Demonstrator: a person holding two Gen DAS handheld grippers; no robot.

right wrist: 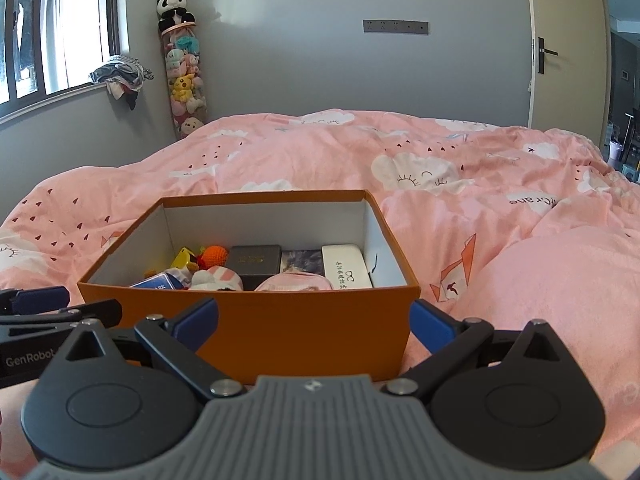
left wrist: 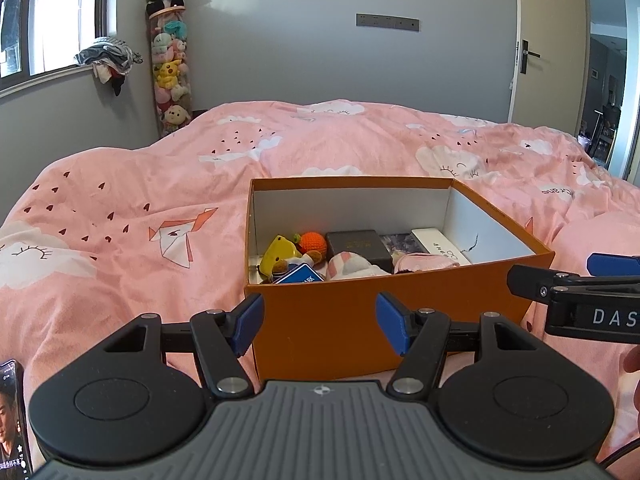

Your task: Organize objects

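An open orange box (left wrist: 360,320) (right wrist: 256,316) stands on the pink bed. Inside lie an orange crochet ball (left wrist: 313,242) (right wrist: 214,256), a yellow toy (left wrist: 277,255), a dark case (left wrist: 358,246) (right wrist: 256,260), a white case (right wrist: 346,272), a blue card pack (left wrist: 301,274) and pink-white socks (right wrist: 216,278). My left gripper (left wrist: 320,326) is open just before the box's near wall, with nothing between its blue pads. My right gripper (right wrist: 314,322) is open too, wider, in front of the same wall; it also juts in at the left wrist view's right edge (left wrist: 576,292).
A pink duvet (left wrist: 140,200) with clouds and hearts covers the bed all round the box. A phone (left wrist: 12,420) lies at the near left. A tube of plush toys (left wrist: 170,72) stands in the far corner by the window; a door (right wrist: 568,44) is at the far right.
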